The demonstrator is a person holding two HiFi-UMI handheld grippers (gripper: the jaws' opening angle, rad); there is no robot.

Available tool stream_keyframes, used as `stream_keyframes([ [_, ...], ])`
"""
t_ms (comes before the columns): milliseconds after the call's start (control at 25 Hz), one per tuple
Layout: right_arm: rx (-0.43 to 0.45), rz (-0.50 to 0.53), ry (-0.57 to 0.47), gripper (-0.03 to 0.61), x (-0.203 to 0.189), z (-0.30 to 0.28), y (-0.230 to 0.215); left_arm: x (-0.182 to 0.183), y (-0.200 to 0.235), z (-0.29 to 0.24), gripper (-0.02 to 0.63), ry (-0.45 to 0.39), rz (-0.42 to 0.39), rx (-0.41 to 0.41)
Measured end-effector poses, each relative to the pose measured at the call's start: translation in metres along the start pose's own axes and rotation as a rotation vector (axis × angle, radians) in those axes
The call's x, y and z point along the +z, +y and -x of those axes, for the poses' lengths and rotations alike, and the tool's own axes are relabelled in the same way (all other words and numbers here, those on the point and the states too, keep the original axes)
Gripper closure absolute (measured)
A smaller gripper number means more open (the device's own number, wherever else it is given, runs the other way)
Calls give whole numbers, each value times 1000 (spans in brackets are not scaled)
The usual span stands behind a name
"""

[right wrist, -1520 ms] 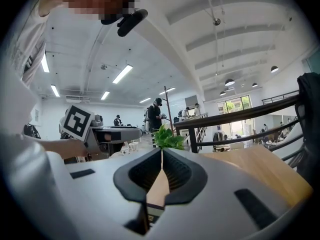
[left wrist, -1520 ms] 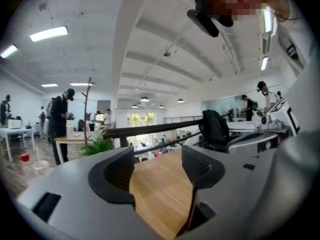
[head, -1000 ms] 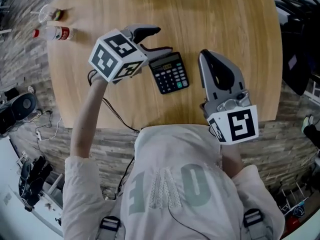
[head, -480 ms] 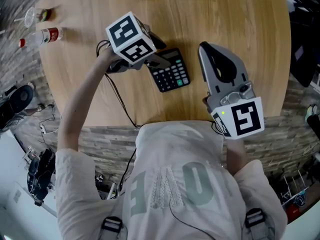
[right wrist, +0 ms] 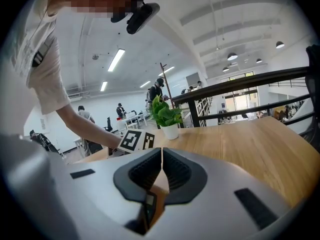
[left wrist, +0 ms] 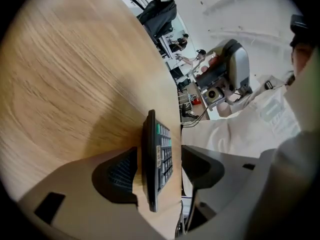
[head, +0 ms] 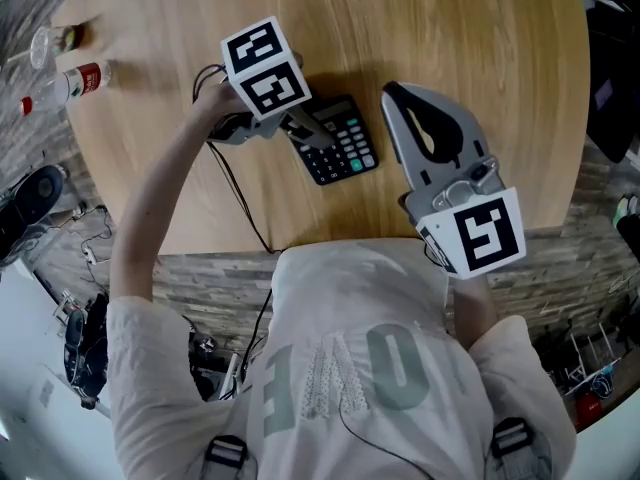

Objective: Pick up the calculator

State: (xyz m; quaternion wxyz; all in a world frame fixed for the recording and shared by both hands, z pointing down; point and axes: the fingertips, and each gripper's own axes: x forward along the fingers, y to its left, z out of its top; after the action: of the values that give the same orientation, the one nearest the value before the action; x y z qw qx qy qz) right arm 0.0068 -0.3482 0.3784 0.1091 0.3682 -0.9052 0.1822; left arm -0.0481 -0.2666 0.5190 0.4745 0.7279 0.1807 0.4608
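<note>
A black calculator (head: 343, 154) lies flat on the round wooden table (head: 460, 28). One end sits between the parted jaws of the left gripper (head: 305, 128), with a gap on the keypad side. Just right of the calculator, the right gripper (head: 392, 92) hovers with its jaws pressed together, holding nothing.

Head view: the left hand-held gripper (head: 305, 130) has its marker cube (head: 265, 68) over its own jaws and over the calculator's (head: 348, 154) left side. Right gripper view: only a sliver of calculator (right wrist: 148, 204) peeks below the jaws. The key print is too small to read.
</note>
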Motion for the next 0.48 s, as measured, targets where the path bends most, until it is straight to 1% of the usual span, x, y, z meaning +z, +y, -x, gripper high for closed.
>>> stream_keyframes([
  [120, 5, -2, 5, 557, -3, -1, -1, -2, 0, -4, 335, 26, 9, -31],
  [280, 4, -26, 11, 557, -7, -4, -2, -2, -3, -8, 337, 37, 13, -69],
  [360, 0, -37, 11, 557, -6, -7, -2, -1, -2, -8, 349, 39, 16, -71],
  [480, 3, -26, 13, 557, -8, -9, -2, -2, 4, -9, 396, 58, 4, -39],
])
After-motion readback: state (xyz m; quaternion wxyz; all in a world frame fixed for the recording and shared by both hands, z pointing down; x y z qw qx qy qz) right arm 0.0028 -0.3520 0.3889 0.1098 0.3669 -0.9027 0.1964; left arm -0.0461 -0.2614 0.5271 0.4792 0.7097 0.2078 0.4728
